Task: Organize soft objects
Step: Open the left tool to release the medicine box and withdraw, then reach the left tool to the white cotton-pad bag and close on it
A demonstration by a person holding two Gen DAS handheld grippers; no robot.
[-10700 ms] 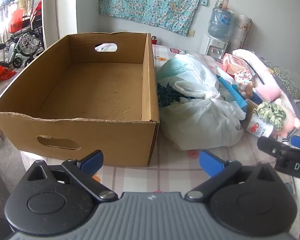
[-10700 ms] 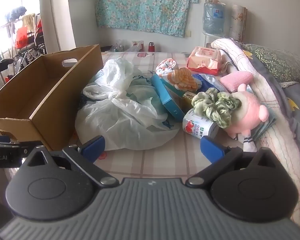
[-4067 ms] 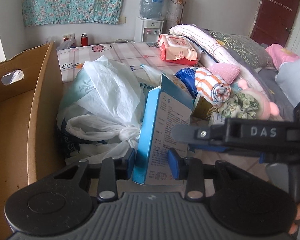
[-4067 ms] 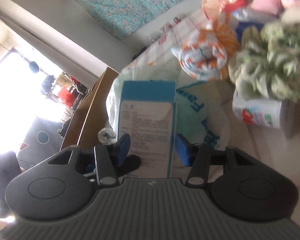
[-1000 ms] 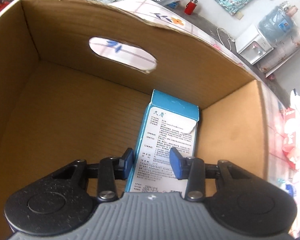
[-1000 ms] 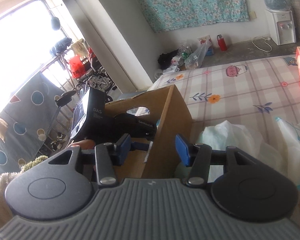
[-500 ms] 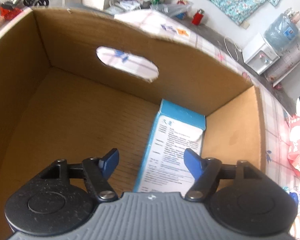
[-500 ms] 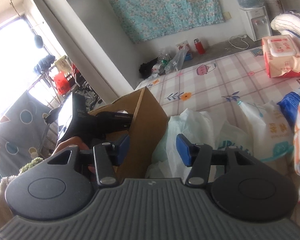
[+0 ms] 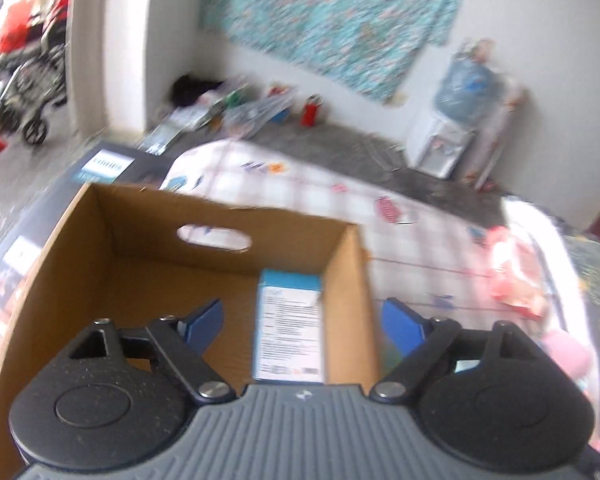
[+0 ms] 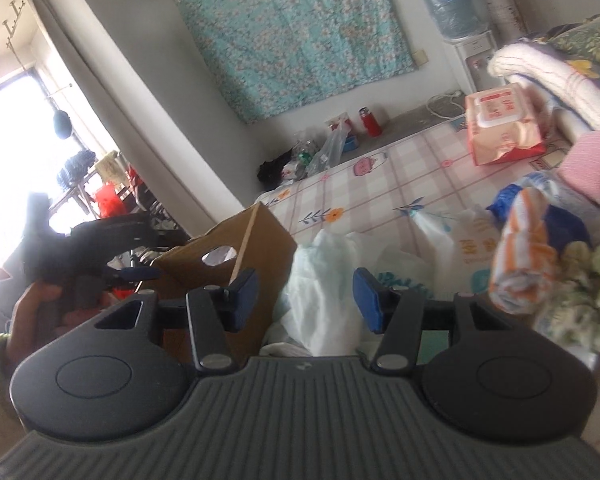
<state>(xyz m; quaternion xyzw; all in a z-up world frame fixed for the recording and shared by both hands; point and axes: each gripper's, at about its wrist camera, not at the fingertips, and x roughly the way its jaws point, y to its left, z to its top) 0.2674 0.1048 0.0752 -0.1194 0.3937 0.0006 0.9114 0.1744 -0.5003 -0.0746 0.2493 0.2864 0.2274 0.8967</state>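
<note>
One item is in so far: the blue carton (image 9: 290, 328) lies flat on the floor of the box (image 9: 100, 240), ahead of the left hand-held gripper (image 9: 302, 322) and against the box's right wall. A second ago that gripper was clamped on the carton; now its jaws are spread wide with nothing between them, and the blurred view suggests it is pulling up and away. So the drop is done and the left side is free for another pick.

Right hand-held gripper (image 10: 306, 294) is released too, jaws apart and empty, aimed past the box corner at the white bag (image 10: 328, 280) on the bed (image 10: 400, 184). To its right lie the striped roll (image 10: 520, 256) and the green scrunchie (image 10: 584, 296), with a pink wipes pack (image 10: 504, 124) farther ahead. Those soft things likely go next.
</note>
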